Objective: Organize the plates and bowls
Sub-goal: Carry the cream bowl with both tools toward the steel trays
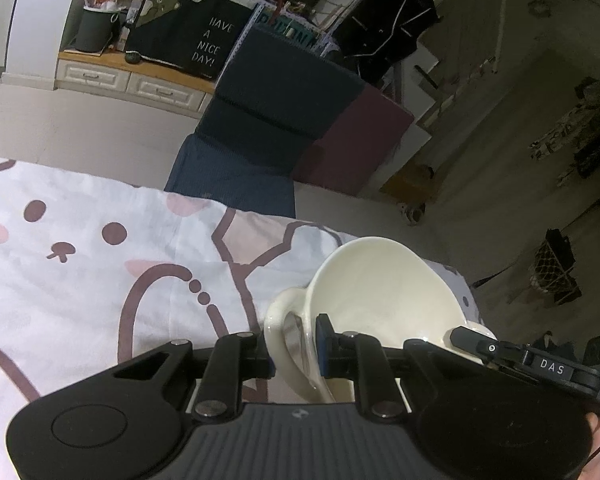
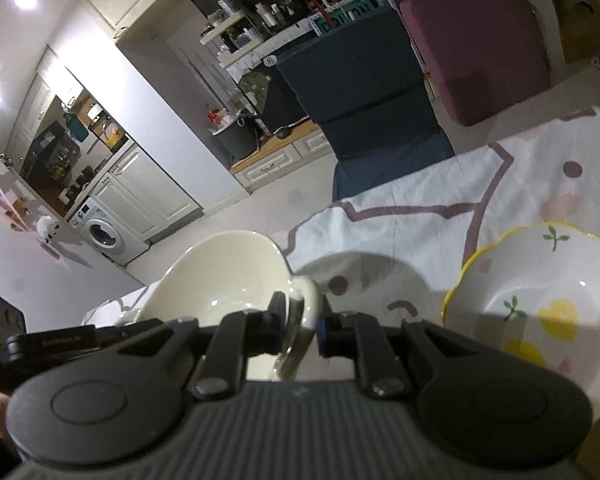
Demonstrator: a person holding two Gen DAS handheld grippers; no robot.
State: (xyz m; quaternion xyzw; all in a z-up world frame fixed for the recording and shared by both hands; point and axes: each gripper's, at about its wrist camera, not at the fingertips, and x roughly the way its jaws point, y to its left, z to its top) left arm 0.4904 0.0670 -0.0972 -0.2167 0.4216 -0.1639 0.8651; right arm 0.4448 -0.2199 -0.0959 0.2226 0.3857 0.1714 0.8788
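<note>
Both grippers clamp one cream bowl.
Left gripper (image 1: pixel 296 354) and right gripper (image 2: pixel 302 330) pinch the cream bowl (image 1: pixel 380 284) rim, seemingly opposite sides; floral bowl (image 2: pixel 540 304) nearby on surface (image 1: pixel 100 280).

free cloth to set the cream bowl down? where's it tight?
Left wrist view: open cloth left of the cream bowl, out to the far edge by the blue chair. Right wrist view: a bare strip between the cream bowl and the floral bowl. Tight: both grippers on the cream bowl's rims.
</note>
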